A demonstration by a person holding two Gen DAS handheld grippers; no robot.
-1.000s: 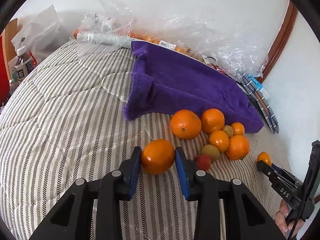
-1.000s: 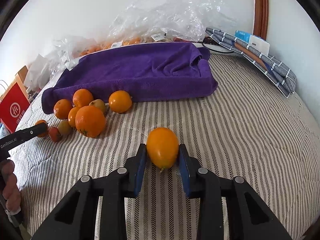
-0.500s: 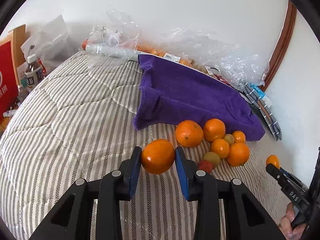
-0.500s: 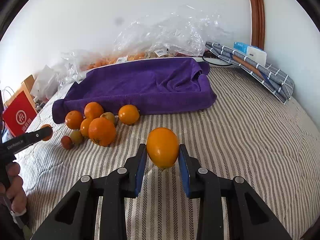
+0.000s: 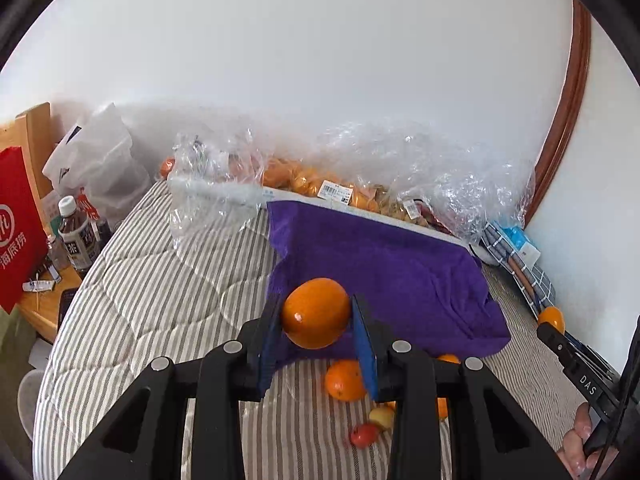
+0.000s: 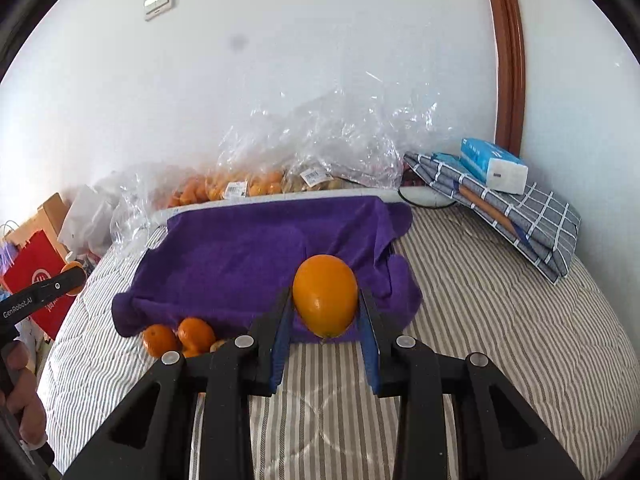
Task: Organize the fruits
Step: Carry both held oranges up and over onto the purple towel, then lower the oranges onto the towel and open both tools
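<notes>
orange fruit fills both tools above a striped bed. the left tool (image 5: 316,320) pinches a round orange (image 5: 315,313) between its blue pads (image 5: 365,350), the fruit held in the air in front of the near edge of a purple towel (image 5: 384,264) spread on the striped quilt (image 5: 160,292). the right tool (image 6: 325,312) pinches a smoother, egg-shaped yellow-orange fruit (image 6: 325,295) in the same way, also clear of the bed and in front of the towel's near edge. in the left wrist view, loose fruit lies on the quilt just below the towel: another orange (image 5: 345,380), a small yellowish fruit (image 5: 381,417) and a small red fruit (image 5: 364,435), partly hidden behind the tool's black arms. the right wrist view shows two oranges (image 6: 178,336) of that heap touching each other at the towel's near left corner. behind the towel, against the white wall, crumpled clear plastic bags (image 5: 404,160) hold more orange fruit with price labels. a folded checked cloth (image 6: 520,216) with a blue-and-white box (image 6: 492,166) on top rests at the bed's far right. a red paper bag (image 5: 16,232) and a capped bottle (image 5: 76,236) stand off the bed's left side. each view catches the other tool at its margin with its fruit, and part of a hand (image 6: 20,392) gripping the handle.
</notes>
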